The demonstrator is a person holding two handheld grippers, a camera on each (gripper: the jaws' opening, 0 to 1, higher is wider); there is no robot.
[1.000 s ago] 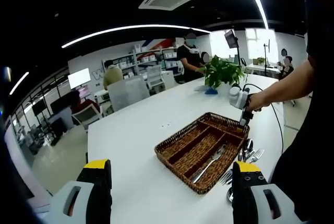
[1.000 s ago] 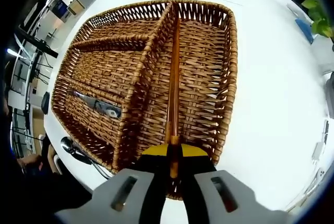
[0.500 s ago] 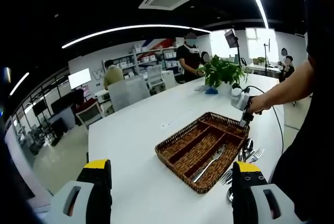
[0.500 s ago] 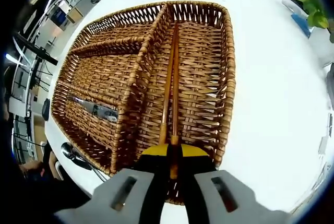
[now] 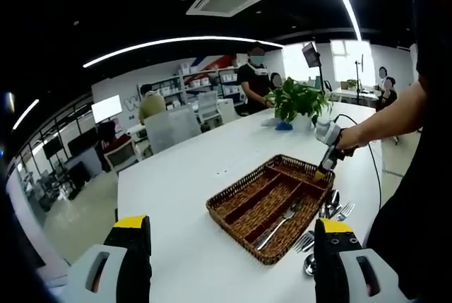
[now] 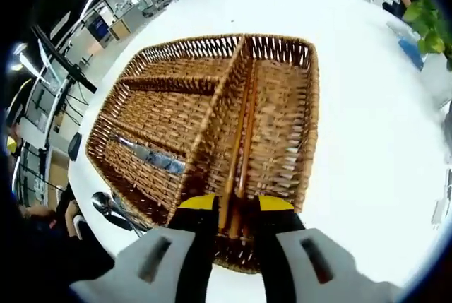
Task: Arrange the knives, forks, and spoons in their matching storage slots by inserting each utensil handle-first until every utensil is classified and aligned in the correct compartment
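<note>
Utensils (image 5: 326, 208) mostly lie loose on the table (image 5: 176, 176) beside the basket (image 5: 268, 204), one fork (image 5: 277, 220) slotted, chopsticks (image 6: 236, 155) lying below the right hand-held gripper (image 6: 229, 208), jaws narrowly apart; left hand-held gripper (image 5: 229, 236) wide, empty.

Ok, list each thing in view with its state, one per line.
Wicker tray: on the white table, several compartments.
Chopsticks: lying lengthwise in the tray's right compartment.
Fork: lying in a tray compartment.
Loose cutlery: on the table beside the tray.
Right tongs: open.
Left tongs: open, holding nothing.
</note>
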